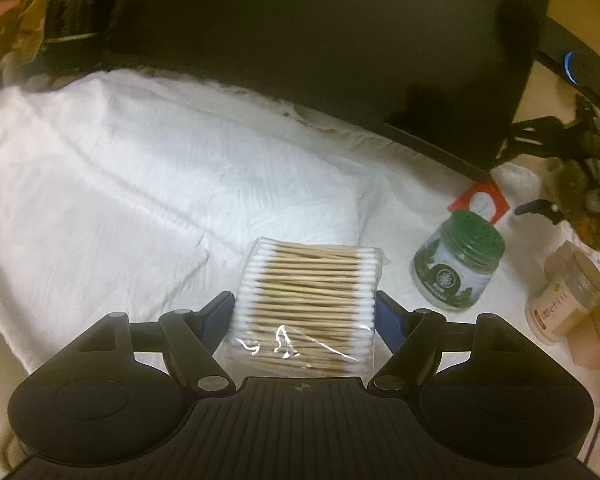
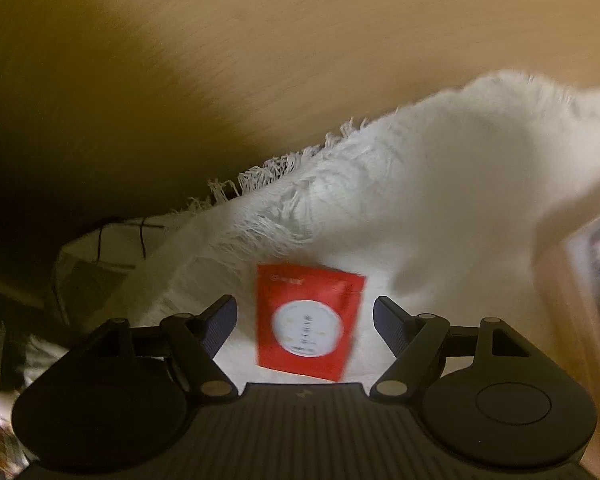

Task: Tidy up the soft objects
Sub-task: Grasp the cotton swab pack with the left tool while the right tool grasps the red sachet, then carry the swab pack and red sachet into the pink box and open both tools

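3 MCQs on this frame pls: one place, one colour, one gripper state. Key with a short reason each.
1. Where is the red sachet?
A. on the white towel
B. in a jar
C. on the monitor

2. Lid colour of the glass jar?
A. red
B. green
C. blue

3. State of the left gripper?
A. open, nothing between
B. shut on the cotton swab pack
C. out of view

Key: A, it lies flat on the towel; B, the perforated lid is green; B, both pads press the pack's ends.
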Tool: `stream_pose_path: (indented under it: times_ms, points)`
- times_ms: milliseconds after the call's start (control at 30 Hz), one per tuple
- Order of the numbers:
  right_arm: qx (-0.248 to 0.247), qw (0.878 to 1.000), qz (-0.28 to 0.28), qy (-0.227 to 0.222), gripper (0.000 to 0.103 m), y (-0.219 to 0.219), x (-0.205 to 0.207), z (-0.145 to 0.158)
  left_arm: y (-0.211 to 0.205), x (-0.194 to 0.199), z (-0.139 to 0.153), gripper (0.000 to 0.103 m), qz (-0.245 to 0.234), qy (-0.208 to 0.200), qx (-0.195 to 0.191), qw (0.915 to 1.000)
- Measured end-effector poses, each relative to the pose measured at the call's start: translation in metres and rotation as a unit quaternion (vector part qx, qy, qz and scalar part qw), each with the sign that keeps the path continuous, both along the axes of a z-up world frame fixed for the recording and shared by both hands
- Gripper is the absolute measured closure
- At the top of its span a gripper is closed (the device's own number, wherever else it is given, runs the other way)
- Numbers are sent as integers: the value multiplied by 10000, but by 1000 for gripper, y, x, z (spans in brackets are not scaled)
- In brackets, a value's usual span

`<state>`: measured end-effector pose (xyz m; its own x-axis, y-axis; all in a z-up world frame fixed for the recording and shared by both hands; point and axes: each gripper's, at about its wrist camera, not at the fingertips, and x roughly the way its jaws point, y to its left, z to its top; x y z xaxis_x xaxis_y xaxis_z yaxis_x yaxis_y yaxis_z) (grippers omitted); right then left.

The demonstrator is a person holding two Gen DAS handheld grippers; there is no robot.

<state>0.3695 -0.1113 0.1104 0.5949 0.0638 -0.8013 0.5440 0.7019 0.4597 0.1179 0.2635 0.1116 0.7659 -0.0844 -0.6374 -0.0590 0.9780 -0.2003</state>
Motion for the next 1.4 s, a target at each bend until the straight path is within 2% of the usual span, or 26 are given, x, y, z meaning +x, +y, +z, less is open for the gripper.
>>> stream_pose_path:
  times_ms: [167, 267, 400, 467, 500, 533, 633, 867, 1000, 1100, 1267, 1400]
  points:
    - [168, 9985, -322, 401, 26, -3, 21, -22, -10, 7, 9, 23, -220, -115, 206, 9995]
    - [224, 9974, -383, 568, 25, -2, 32, -32, -11, 10, 4, 23, -272, 5, 247, 9993]
    - [100, 9971, -301, 690, 24, 2, 39, -31, -10, 12, -1, 23, -291, 135, 246, 9992]
    - [81, 9972, -204, 709, 37, 4, 38, -28, -8, 13, -2, 23, -272, 153, 228, 9993]
    - [106, 9974, -136, 695, 39, 5, 38, -26, -8, 14, -2, 23, -267, 147, 228, 9993]
    - [139, 9975, -59, 684, 47, 4, 36, -23, -8, 15, -1, 23, -262, 131, 223, 9993]
    - [245, 9971, 228, 678, 51, 2, 23, -10, -9, 23, 1, 23, -242, 76, 173, 9995]
    - [237, 9949, 930, 294, 54, -9, -33, 45, -23, 39, 17, 23, -271, -207, 97, 9994]
    - [172, 9912, 1299, -181, 54, -15, -71, 86, -35, 51, 32, 23, -354, -295, 231, 9987]
    - [171, 9867, 1479, -652, 54, -25, -100, 125, -48, 59, 58, 23, -435, -545, 309, 9971]
    - [-477, 9728, 1670, -1532, 54, -47, -167, 200, -99, 69, 104, 23, -874, -1041, 456, 9897]
    - [-921, 9669, 1598, -1761, 54, -76, -216, 231, -161, 73, 121, 23, -1514, -1192, 239, 9810]
